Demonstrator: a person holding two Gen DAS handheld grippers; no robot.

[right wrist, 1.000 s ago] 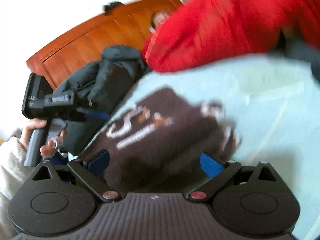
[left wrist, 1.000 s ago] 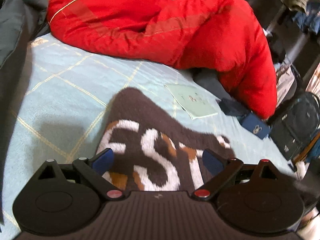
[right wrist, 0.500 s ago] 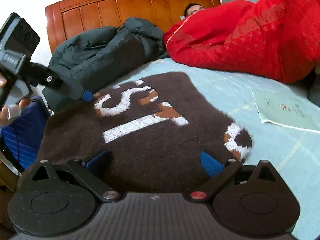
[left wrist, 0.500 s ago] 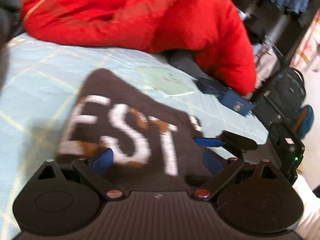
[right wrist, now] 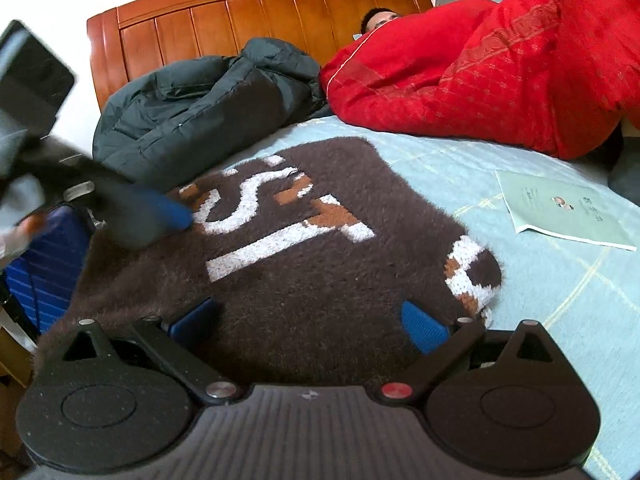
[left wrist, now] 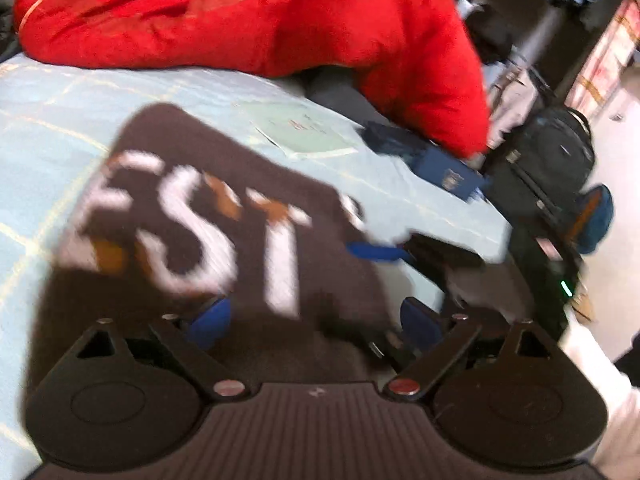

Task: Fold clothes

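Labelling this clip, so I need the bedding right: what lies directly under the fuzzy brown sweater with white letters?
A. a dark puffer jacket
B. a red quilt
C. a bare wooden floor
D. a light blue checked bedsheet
D: the fuzzy brown sweater with white letters lies flat on the light blue checked bedsheet, which shows around its edges.

"EST" on brown sweater (left wrist: 208, 216)

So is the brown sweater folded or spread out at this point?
Folded. The brown sweater lies as a compact block on the bed, a patterned cuff tucked at its right edge; no sleeves spread out.
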